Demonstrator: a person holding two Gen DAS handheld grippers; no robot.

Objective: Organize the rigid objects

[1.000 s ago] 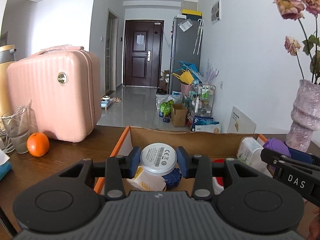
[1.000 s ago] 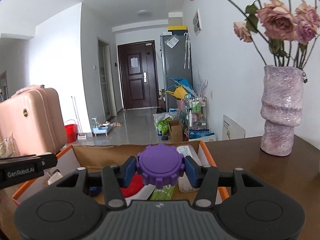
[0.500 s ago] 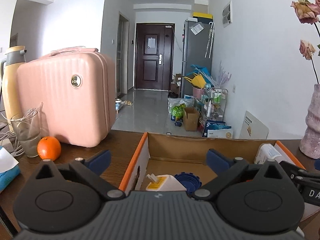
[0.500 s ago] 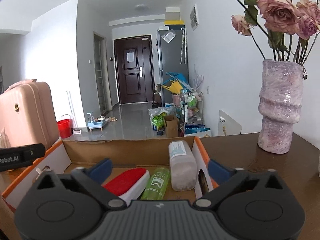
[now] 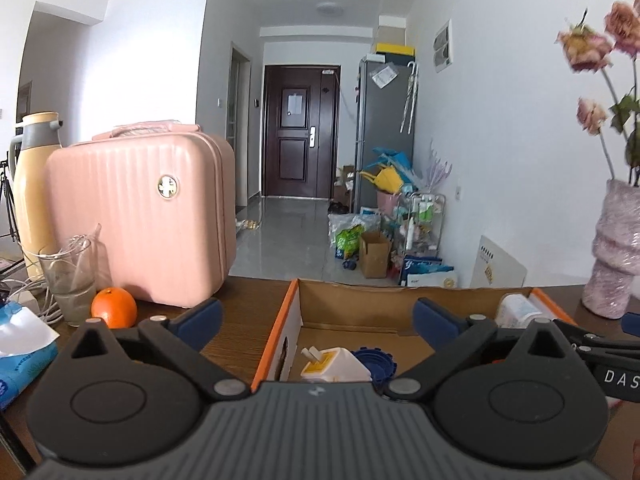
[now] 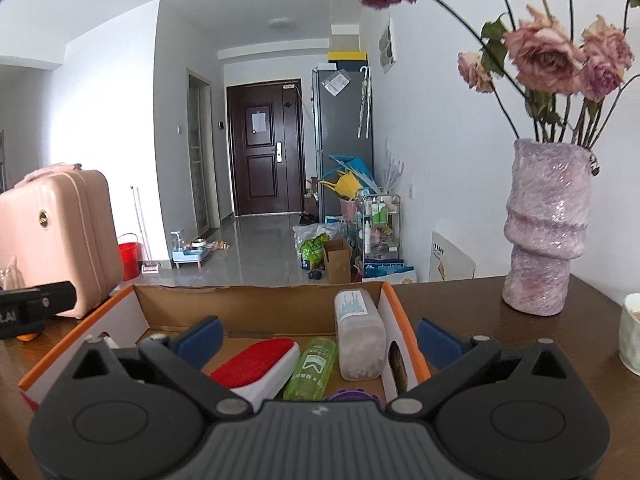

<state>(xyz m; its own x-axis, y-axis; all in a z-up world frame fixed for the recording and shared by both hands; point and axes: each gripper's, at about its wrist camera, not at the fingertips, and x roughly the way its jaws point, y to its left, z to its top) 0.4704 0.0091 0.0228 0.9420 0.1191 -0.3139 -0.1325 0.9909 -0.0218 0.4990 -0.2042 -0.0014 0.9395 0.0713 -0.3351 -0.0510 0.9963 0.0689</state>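
both grippers are now empty: a second ago the left gripper (image 5: 316, 318) clamped a white round disc with a printed label and the right gripper (image 6: 318, 338) clamped a purple toothed cap (image 6: 352, 394), and since then the jaws of each have swung fully apart, with nothing between the blue pads. the purple cap now lies in the cardboard box (image 6: 260, 304), its top edge just showing above the gripper body at the near side, next to a green bottle (image 6: 312, 362), a red and white brush (image 6: 256, 366) and a clear tub of white pellets (image 6: 358, 340) lying along the right wall. the white disc is not visible now in the left view; it has probably dropped into the box under the gripper, near the white plug adapter (image 5: 334, 364) and the blue toothed cap (image 5: 376, 360), but that cannot be confirmed. both views also sit a little further back from the box than before. judged from this, two more rigid items are stowed and both hands are free for the next pick.
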